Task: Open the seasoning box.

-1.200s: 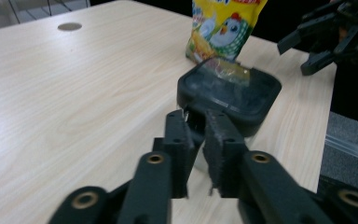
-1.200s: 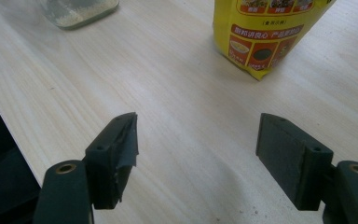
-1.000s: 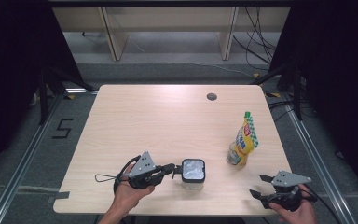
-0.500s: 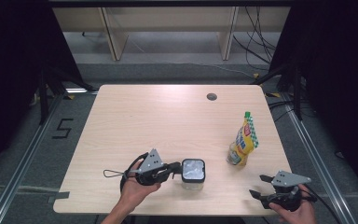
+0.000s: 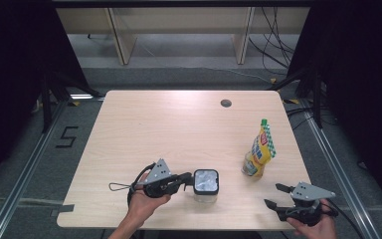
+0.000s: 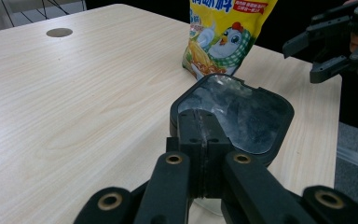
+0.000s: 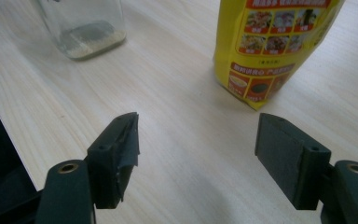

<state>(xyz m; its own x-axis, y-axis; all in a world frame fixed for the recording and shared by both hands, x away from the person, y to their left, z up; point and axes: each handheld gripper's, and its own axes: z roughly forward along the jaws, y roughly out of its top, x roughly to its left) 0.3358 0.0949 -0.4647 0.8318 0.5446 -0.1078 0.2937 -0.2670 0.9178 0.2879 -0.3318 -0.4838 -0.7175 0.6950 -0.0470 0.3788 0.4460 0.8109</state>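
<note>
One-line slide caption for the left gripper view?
Left tongs shut on black-rimmed clear lid beside yellow seasoning pouch.

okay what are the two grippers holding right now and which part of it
The left gripper pinches the black-rimmed lid of the clear glass jar at its near edge. The right gripper holds nothing.

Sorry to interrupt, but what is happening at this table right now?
A person works with two handheld grippers. The left gripper is shut on the rim of the black lid of a glass jar. The right gripper is open near the table's front edge, short of the yellow pouch.
</note>
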